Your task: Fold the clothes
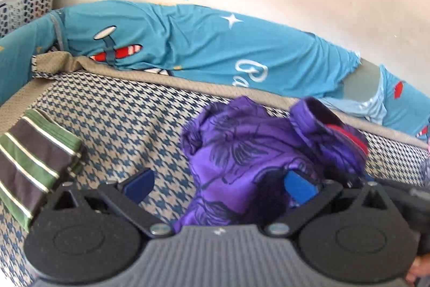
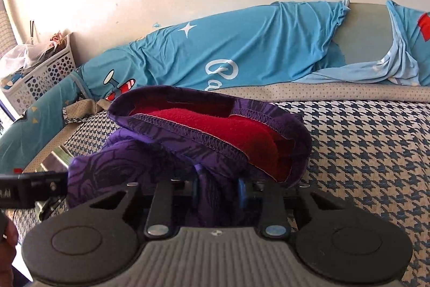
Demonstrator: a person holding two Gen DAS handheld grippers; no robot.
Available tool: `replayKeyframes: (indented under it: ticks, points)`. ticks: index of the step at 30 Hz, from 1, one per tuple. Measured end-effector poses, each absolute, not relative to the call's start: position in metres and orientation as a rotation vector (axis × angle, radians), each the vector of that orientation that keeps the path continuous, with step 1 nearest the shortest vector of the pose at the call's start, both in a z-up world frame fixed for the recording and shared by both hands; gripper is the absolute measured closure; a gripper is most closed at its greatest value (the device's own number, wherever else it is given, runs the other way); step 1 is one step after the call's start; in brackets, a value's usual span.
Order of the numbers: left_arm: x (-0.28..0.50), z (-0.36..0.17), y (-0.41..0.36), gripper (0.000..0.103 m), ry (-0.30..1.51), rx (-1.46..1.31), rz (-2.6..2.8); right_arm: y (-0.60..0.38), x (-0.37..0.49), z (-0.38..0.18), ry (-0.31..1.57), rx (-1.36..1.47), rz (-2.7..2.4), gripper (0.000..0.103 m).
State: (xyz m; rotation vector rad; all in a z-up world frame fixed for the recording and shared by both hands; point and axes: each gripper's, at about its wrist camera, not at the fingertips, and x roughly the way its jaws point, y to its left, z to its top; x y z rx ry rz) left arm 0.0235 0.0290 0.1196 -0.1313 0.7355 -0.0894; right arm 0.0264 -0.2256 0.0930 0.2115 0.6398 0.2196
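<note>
Purple floral-print garment with a red fleecy lining point(image 2: 215, 131) lies bunched on the blue-and-cream houndstooth bed cover point(image 2: 362, 152), its hem turned up so the lining shows. The right gripper point(image 2: 220, 190) has its blue-padded fingers point(image 2: 243, 191) drawn close together, pinching a fold of the purple cloth between them. The left gripper point(image 1: 217, 186) has its jaws spread wide; the right-hand blue pad point(image 1: 299, 186) touches the garment's edge, the other sits over bare cover. A folded green, brown and white striped cloth point(image 1: 35, 163) rests well to the left. Beyond, a turquoise sheet printed with aeroplanes and stars point(image 1: 201, 42) lies against the wall, beside a white perforated plastic basket point(image 2: 40, 77)
</note>
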Motion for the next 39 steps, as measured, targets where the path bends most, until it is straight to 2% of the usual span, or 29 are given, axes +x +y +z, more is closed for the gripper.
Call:
replayKeyframes:
  ticks: [13,23,29,35,39]
  points:
    - [0.006,0.135,0.042,0.0,0.631,-0.18,-0.129,-0.188,-0.015,0.079,0.698,0.039,0.358,0.08]
    - [0.024,0.09,-0.011,0.0,0.827,-0.01,-0.153,-0.164,-0.034,0.053,0.797,-0.032,0.438,0.082]
    - [0.037,0.065,-0.004,0.0,0.916,-0.022,-0.098,-0.181,-0.035,0.059,0.838,0.035,0.429,0.077]
    - [0.035,0.063,-0.004,0.0,0.9,0.028,-0.087,-0.203,-0.045,0.074,0.8,0.056,0.436,0.064]
    - [0.039,0.061,-0.002,0.0,0.922,0.025,-0.086,-0.21,-0.046,0.086,0.768,0.062,0.427,0.059]
